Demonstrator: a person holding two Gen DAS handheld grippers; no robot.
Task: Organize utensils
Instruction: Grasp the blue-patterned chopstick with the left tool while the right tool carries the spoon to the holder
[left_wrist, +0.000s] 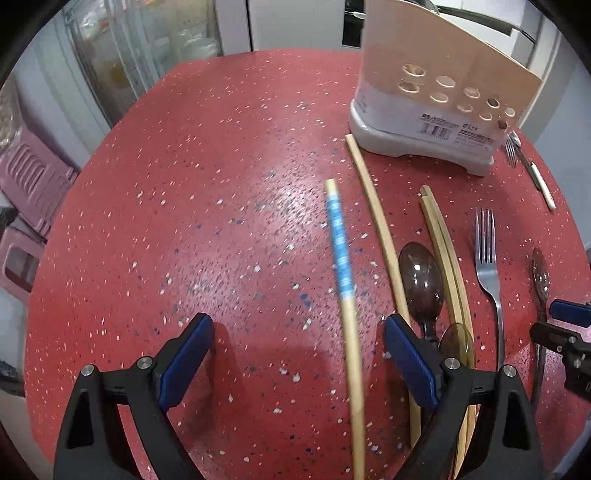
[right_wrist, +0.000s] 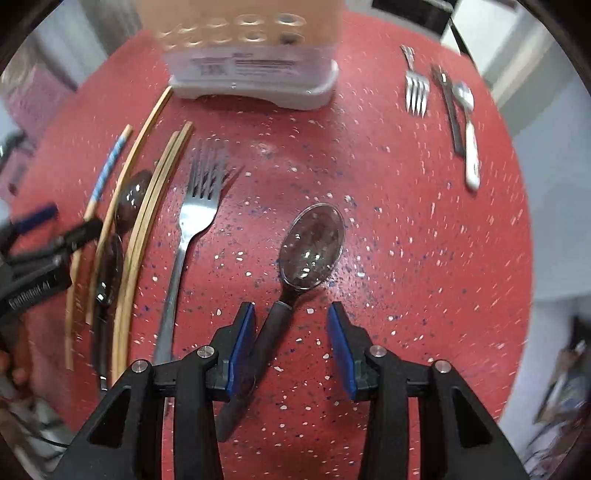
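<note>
In the left wrist view my left gripper (left_wrist: 301, 343) stands open just above the red table. A chopstick with a blue band (left_wrist: 341, 266) lies between its fingers, nearer the right pad and touching neither. My right gripper (right_wrist: 291, 332) is open over a clear spoon with a dark handle (right_wrist: 312, 247). The handle runs close beside the left pad (right_wrist: 242, 332), and the right pad stands apart from it. The beige utensil holder (left_wrist: 424, 92) (right_wrist: 255, 55) stands upright at the back of the table.
Plain chopsticks (left_wrist: 376, 221), a bamboo pair (left_wrist: 443, 251), a brown spoon (left_wrist: 421, 277) and a steel fork (right_wrist: 195, 214) lie between the two grippers. A small fork (right_wrist: 417, 92) and a white-handled spoon (right_wrist: 471, 155) lie far right. A pink stool (left_wrist: 33, 177) stands beyond the table's left edge.
</note>
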